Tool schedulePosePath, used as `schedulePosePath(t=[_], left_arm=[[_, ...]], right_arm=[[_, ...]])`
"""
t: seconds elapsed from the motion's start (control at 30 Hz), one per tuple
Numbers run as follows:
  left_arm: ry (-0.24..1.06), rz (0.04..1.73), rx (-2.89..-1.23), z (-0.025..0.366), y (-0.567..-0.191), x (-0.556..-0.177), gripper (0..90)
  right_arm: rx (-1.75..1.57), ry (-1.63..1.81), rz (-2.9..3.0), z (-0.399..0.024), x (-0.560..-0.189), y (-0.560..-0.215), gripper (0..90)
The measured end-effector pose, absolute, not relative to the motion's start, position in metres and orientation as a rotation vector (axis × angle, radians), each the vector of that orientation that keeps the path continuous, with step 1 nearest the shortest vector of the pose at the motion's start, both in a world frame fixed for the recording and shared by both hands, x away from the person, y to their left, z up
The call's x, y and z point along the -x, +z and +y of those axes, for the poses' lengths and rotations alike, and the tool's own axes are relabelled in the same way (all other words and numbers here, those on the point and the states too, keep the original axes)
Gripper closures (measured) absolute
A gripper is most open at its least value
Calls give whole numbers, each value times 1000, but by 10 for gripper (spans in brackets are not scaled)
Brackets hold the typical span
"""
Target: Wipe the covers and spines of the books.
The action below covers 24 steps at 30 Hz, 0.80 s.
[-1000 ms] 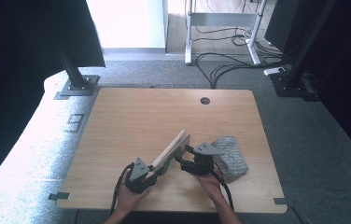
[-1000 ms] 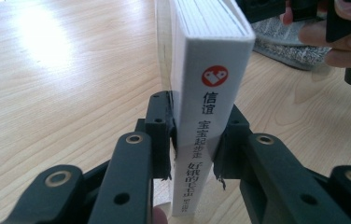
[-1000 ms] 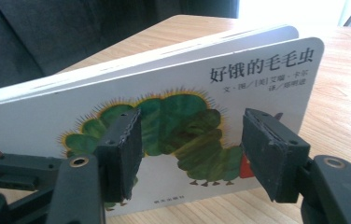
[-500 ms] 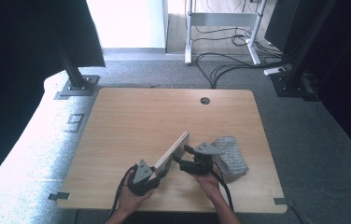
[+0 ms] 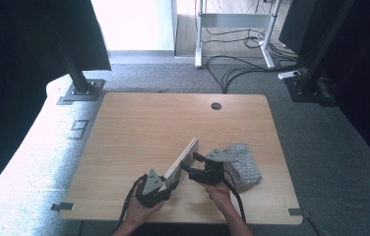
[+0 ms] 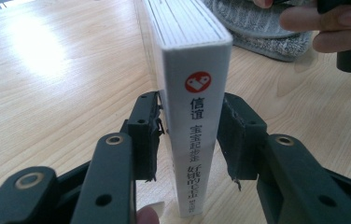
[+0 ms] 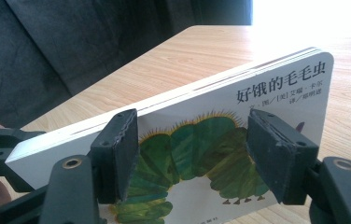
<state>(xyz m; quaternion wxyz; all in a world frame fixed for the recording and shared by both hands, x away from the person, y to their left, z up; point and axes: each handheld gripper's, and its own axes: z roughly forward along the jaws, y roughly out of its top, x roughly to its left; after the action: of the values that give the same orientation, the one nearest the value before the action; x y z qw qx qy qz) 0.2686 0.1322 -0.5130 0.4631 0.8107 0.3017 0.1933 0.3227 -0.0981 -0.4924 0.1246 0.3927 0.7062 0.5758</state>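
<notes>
While the book [image 6: 193, 79] stands on edge, the left tool [image 6: 190, 135] has just been opening around it.

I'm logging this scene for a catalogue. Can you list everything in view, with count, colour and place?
book: one, white with a green caterpillar on the cover, standing on edge near the table's front middle
cloth: one, grey, on the table right of the book
table: one, light wood, round hole near its far edge
desk frame: one, pale, on the floor beyond the table
cables: several, dark, on the grey carpet behind the table
left hand-held gripper: one, black, jaws either side of the book's spine and just been opening, a gap at the right pad
right hand-held gripper: one, black, open in front of the cover
hands: two, at the near edge
</notes>
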Motion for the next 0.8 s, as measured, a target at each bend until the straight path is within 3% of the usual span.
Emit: schedulePosePath(t=[0.8], left_arm=[[488,751,-1999,131,-513,-268,559]], right_arm=[[-1223,1700,2075,-90,-324,-485,324]])
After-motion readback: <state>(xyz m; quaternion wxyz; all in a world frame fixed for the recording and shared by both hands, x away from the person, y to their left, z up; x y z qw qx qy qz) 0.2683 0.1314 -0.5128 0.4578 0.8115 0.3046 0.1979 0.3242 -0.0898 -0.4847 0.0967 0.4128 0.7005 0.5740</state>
